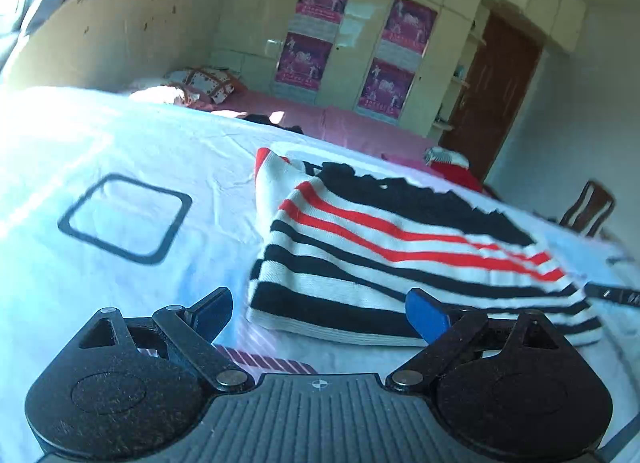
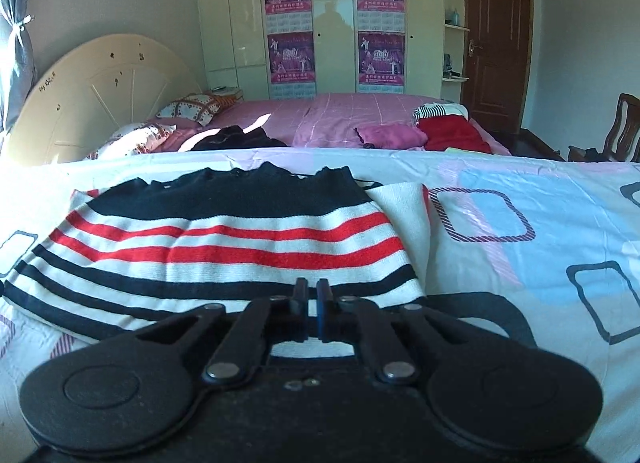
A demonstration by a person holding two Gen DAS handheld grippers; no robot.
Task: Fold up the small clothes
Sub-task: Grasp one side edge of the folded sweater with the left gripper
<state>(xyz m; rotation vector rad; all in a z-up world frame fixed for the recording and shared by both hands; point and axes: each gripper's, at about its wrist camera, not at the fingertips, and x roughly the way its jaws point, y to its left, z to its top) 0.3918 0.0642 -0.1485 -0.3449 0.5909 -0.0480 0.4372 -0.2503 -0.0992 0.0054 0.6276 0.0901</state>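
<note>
A small knit sweater (image 1: 400, 247) with black, white and red stripes lies folded on the patterned sheet. It also shows in the right wrist view (image 2: 224, 247). My left gripper (image 1: 320, 315) is open and empty, its fingers at the sweater's near left corner and near edge. My right gripper (image 2: 313, 303) has its jaws nearly together at the sweater's near hem; whether cloth is pinched between them I cannot tell.
The work surface is a white sheet (image 2: 520, 231) with blue, pink and black squares. Behind it is a pink bed (image 2: 352, 115) with a red garment (image 2: 456, 135), a magenta garment (image 2: 392, 135), dark clothes (image 2: 236, 139) and pillows. A wooden chair (image 2: 620, 127) stands at right.
</note>
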